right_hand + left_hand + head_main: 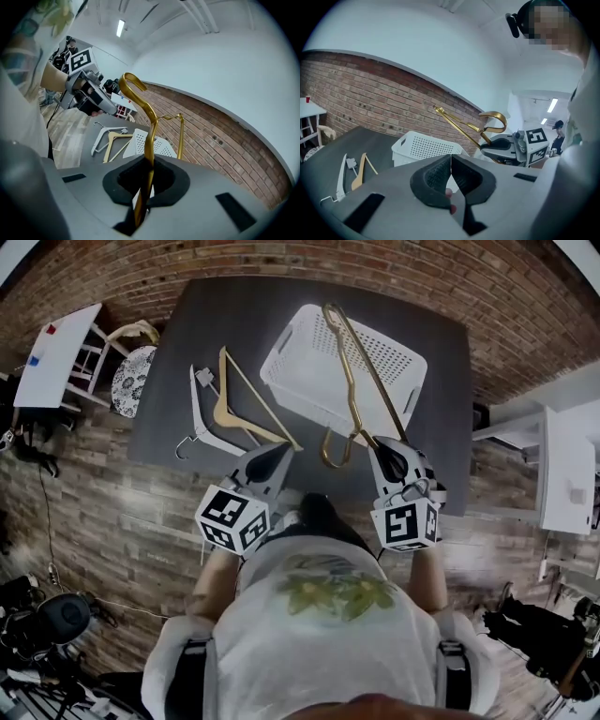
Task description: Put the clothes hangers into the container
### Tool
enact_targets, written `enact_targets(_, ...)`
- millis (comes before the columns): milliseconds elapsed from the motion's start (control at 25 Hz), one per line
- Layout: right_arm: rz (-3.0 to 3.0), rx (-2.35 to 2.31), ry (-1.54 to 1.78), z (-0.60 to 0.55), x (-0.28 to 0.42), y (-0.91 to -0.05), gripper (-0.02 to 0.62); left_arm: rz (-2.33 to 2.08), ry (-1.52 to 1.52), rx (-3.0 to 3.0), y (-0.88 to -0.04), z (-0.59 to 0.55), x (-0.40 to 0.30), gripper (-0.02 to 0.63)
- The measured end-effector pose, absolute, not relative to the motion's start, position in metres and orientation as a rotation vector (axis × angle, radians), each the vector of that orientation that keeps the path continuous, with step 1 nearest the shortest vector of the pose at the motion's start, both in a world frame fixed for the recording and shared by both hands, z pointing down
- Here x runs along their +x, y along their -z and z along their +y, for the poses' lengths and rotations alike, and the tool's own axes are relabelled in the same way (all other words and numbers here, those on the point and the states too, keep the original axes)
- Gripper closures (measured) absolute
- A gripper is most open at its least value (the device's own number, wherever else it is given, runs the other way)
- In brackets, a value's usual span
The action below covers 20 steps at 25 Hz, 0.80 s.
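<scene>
While clamping the slim gold metal clothes hanger [354, 390] on the wire near its hook, holding it aloft over the right side of the white perforated plastic basket [281, 343], hook curling toward the near table edge. Doing so with the right gripper [377, 442], gripping tight on the gold wire. Keeping the left gripper [279, 450] pressed together on nothing, hovering near the hook's left. Leaving a pale wooden hanger [230, 416] and a white plastic hanger [197, 413] lying side by side left of the basket on the dark grey tabletop [216, 315]. Facing a red brick wall [281, 259] on the far side.
</scene>
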State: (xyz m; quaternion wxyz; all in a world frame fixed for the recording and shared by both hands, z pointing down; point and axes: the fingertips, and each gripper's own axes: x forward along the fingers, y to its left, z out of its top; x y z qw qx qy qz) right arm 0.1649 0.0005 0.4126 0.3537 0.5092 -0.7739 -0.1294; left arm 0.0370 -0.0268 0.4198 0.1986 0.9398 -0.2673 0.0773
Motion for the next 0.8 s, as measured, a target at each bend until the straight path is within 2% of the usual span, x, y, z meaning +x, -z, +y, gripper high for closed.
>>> enact_targets(800,-1.955,1.194,0.245,-0.069,0.189,-0.438,0.563,-0.836,-0.205,2.633,-0.411,-0.082,0.049,0.577)
